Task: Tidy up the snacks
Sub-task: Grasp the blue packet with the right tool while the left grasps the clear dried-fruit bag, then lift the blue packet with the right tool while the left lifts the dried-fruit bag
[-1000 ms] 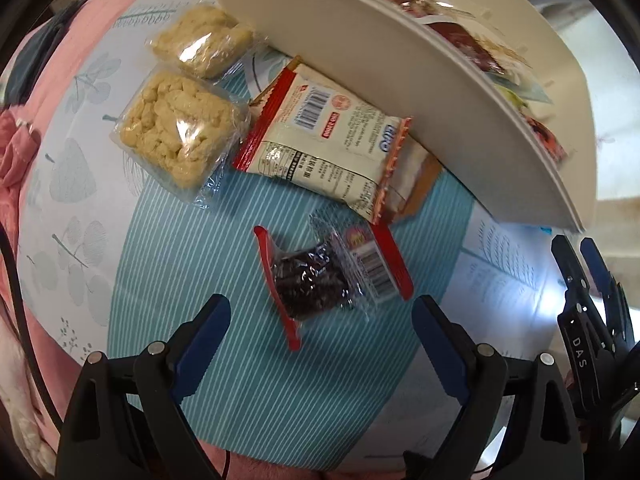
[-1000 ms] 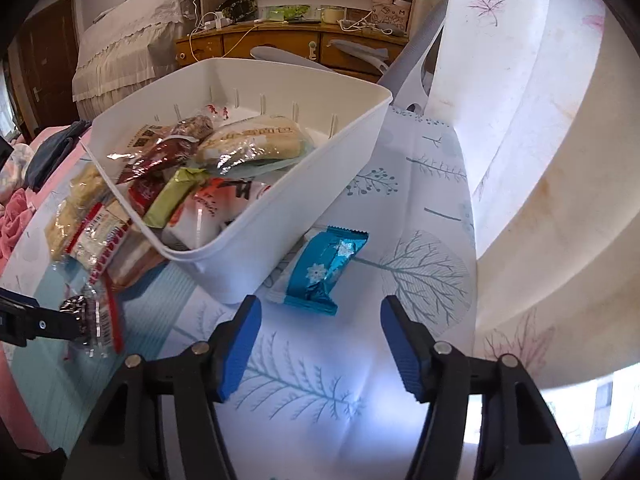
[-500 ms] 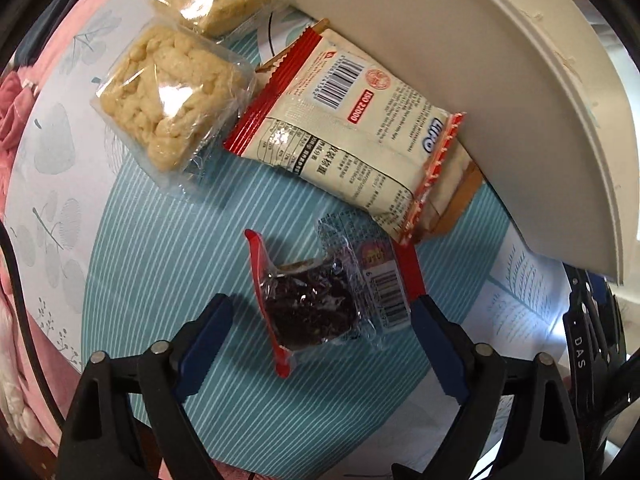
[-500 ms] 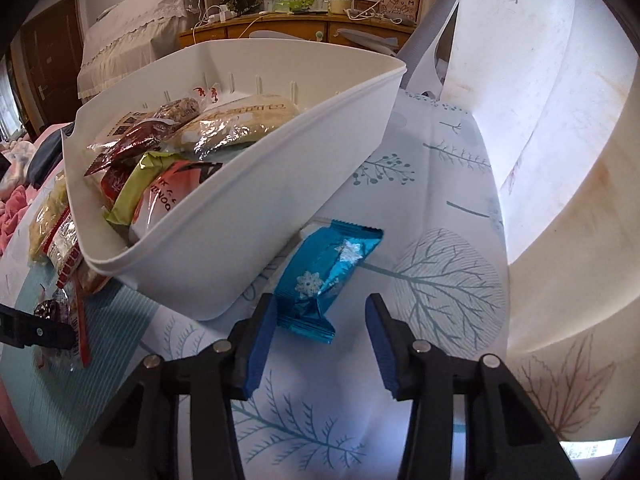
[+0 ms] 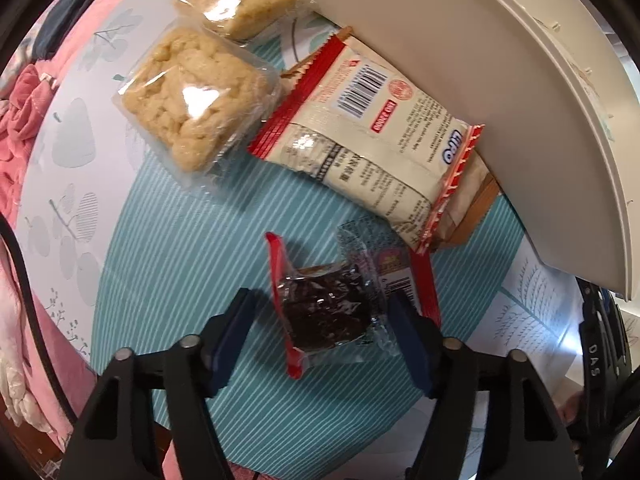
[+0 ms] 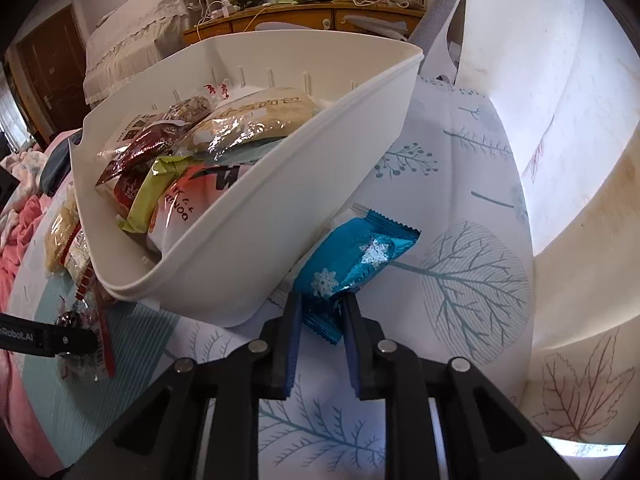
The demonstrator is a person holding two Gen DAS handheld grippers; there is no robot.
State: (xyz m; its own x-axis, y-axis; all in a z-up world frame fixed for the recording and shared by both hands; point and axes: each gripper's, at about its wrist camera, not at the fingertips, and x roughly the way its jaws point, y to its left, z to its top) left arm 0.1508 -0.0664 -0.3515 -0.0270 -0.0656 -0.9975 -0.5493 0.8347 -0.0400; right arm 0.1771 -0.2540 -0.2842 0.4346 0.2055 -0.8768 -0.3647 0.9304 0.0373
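A white basket (image 6: 256,216) holds several snack packets. In the right wrist view my right gripper (image 6: 320,316) is shut on the near end of a blue snowflake packet (image 6: 352,256) that lies on the tablecloth against the basket's wall. In the left wrist view my left gripper (image 5: 320,332) is open and straddles a clear packet with a dark snack and red edges (image 5: 328,312) on the teal striped cloth; the pads stand close to its sides. The basket's wall (image 5: 500,92) fills the upper right there.
A white and red wrapped packet (image 5: 376,140) lies against the basket, over a brown packet (image 5: 476,204). Two clear packets of yellow puffed cakes (image 5: 192,96) (image 5: 240,4) lie beyond. Pink cloth (image 5: 24,120) lies at the left table edge. A wall curves along the right (image 6: 580,160).
My right gripper moved forward and closed on the blue packet. My left gripper moved down over the dark snack packet and its jaws narrowed around it.
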